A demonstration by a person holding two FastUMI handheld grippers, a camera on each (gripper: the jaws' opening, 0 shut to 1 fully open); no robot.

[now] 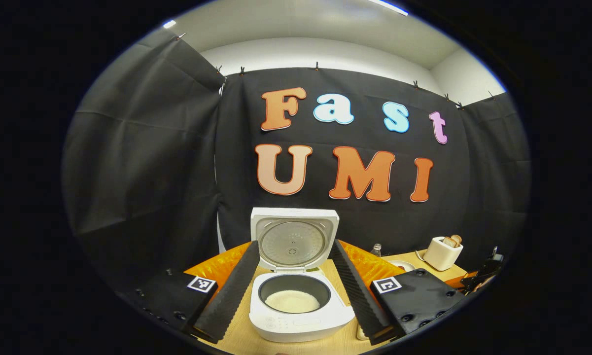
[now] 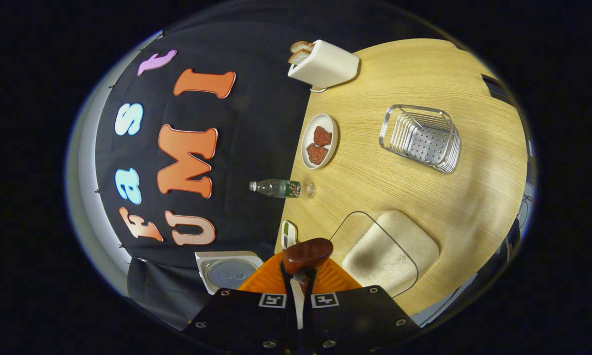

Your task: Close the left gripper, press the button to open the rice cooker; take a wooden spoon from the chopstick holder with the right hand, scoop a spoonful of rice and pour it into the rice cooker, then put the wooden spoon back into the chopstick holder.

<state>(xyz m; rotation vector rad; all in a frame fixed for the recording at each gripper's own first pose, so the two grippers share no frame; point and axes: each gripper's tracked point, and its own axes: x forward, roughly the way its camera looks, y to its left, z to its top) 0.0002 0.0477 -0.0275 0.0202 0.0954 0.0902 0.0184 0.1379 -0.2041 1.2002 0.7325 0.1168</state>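
Right gripper pinched tight on brown wooden spoon, bowl pointing forward. Clear tub of white rice just beside. Left gripper spread wide around open white rice cooker.

I can read no text from here: the rice cooker panel marks and the water bottle label are too small and blurred for me.
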